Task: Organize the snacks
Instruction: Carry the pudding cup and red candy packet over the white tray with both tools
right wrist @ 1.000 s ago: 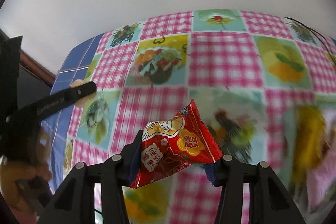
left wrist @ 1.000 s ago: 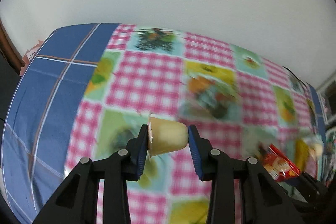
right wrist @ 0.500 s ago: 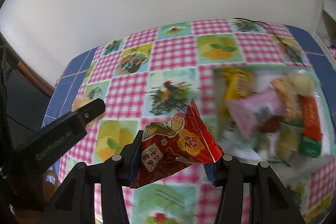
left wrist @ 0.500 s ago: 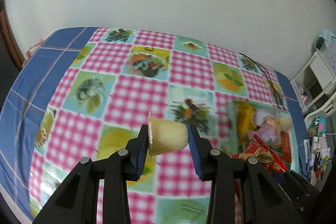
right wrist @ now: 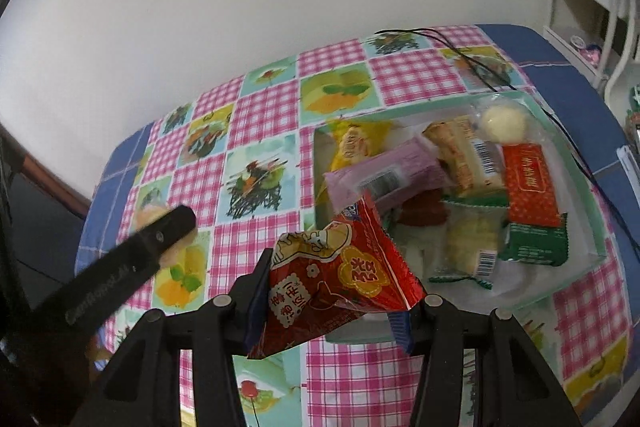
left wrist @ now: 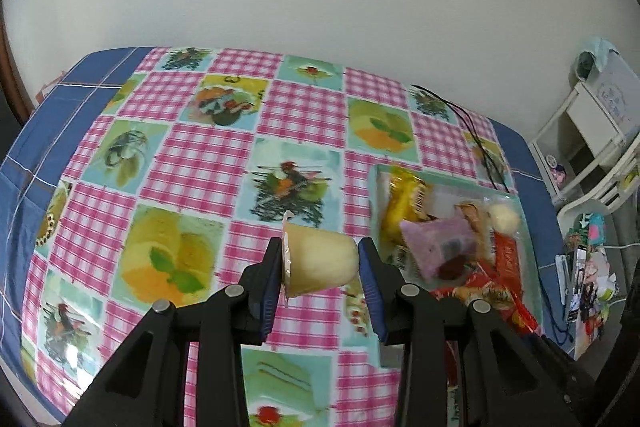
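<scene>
My left gripper [left wrist: 320, 269] is shut on a pale yellow jelly cup [left wrist: 318, 261], held on its side above the tablecloth, left of the tray. My right gripper [right wrist: 332, 301] is shut on a red triangular snack packet [right wrist: 340, 277], held above the near left corner of a clear tray [right wrist: 576, 275]. The tray [left wrist: 376, 183] holds several wrapped snacks: a pink packet [right wrist: 384, 177], a yellow packet [right wrist: 356, 139], a red and green packet [right wrist: 530, 199] and a round pale ball [right wrist: 502, 121]. The left gripper's finger [right wrist: 132, 259] shows at the left of the right wrist view.
A table with a pink checked fruit-print cloth [left wrist: 192, 167] over a blue cloth stands against a white wall. A black cable [right wrist: 468, 57] lies behind the tray. White shelves [left wrist: 600, 131] and clutter stand off the table's right end.
Both grippers have swung to the right with their snacks still held. The tray of snacks has come into full view and now lies right under the red packet.
</scene>
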`<state>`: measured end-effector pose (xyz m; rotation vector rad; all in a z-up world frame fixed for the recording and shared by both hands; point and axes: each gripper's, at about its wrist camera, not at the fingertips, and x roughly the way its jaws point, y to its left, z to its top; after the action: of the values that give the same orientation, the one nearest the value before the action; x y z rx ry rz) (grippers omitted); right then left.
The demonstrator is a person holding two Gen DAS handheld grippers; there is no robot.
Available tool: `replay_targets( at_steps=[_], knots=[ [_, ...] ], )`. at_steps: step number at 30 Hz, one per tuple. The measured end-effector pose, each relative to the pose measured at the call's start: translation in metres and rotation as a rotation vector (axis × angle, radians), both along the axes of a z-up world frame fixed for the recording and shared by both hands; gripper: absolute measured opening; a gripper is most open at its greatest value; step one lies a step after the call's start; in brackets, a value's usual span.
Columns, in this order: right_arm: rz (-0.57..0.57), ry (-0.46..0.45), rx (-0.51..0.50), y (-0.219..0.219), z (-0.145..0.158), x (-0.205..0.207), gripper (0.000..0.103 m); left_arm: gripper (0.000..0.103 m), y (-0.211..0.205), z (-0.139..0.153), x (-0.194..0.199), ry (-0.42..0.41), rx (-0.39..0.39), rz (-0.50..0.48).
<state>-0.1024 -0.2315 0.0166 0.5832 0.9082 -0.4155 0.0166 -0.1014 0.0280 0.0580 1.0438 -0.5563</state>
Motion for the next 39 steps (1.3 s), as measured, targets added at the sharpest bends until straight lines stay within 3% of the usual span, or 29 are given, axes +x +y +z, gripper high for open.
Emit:
replay_targets(
  at_steps=[25, 39],
  knots=[
    [-0.265, -0.129, 0.071, -0.126, 0.001, -0.086, 0.054, 0.039, -0.104, 0.003, -0.063, -0.057, 0.051, -0.231],
    [-0.239, -0.119, 0.035, -0.141, -0.004, -0.074, 0.054, 0.039, -0.147, -0.020, -0.074, -0.055, 0.136, -0.313]
  ],
)
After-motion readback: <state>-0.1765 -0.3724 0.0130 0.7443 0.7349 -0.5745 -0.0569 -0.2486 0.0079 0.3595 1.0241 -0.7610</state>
